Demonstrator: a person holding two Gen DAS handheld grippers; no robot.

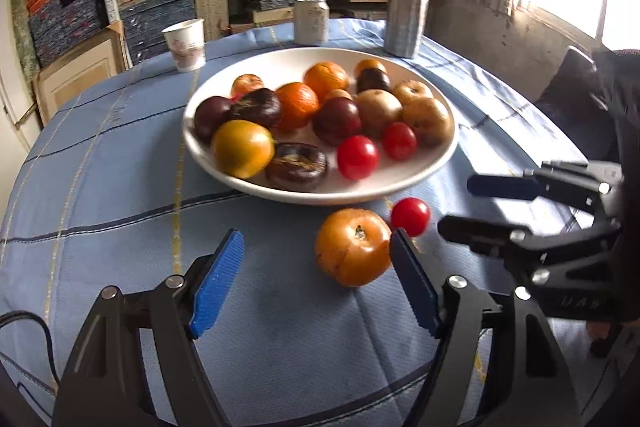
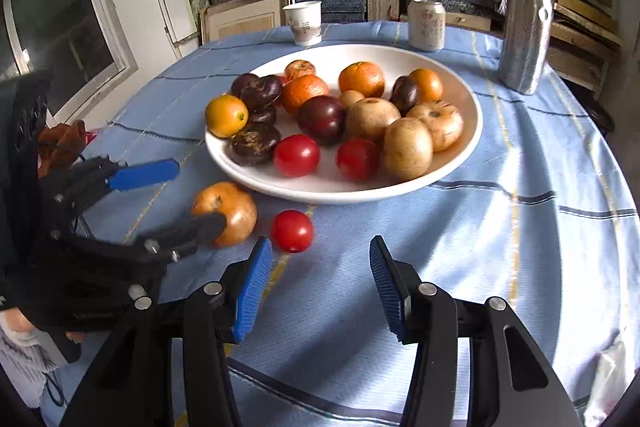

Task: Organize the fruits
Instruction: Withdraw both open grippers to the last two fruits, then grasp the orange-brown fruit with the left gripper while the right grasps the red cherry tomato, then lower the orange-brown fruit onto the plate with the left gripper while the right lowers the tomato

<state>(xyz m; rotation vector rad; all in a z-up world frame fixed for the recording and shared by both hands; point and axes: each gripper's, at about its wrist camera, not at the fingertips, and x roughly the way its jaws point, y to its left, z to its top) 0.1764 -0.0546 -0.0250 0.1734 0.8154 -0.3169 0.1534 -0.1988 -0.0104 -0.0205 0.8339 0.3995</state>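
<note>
Resting on the blue checked tablecloth of the table (image 1: 100, 163), a wide white ceramic plate (image 1: 440, 163) holds a heap of fruit: orange tangerines, dark purple plums, flat dark brown doughnut-shaped fruits, pale tan round fruits and two glossy red tomatoes at its near edge.

Two pieces lie on the cloth just near of the plate. A large orange persimmon-like fruit with a dry stem mark (image 1: 352, 247) sits to the left, and a small red tomato (image 1: 410, 215) sits just beside it on the right.

The left tongs (image 1: 316, 259), black with blue ribbed pads, stand released. Their right pad is just beside the orange fruit's right side, and the left pad is well apart from it. In the left wrist view the fruit lies between the pads, nearer the right one, and it rests on the cloth.

The right tongs (image 2: 320, 259) are likewise released and grip nothing. They hover over bare cloth, with the small red tomato just far and left of their left pad.

Beyond the plate stand a white paper cup (image 1: 185, 45), a pale drink can (image 1: 311, 21) and a tall silvery bottle (image 1: 406, 3), in front of shelves stacked with boxes.
</note>
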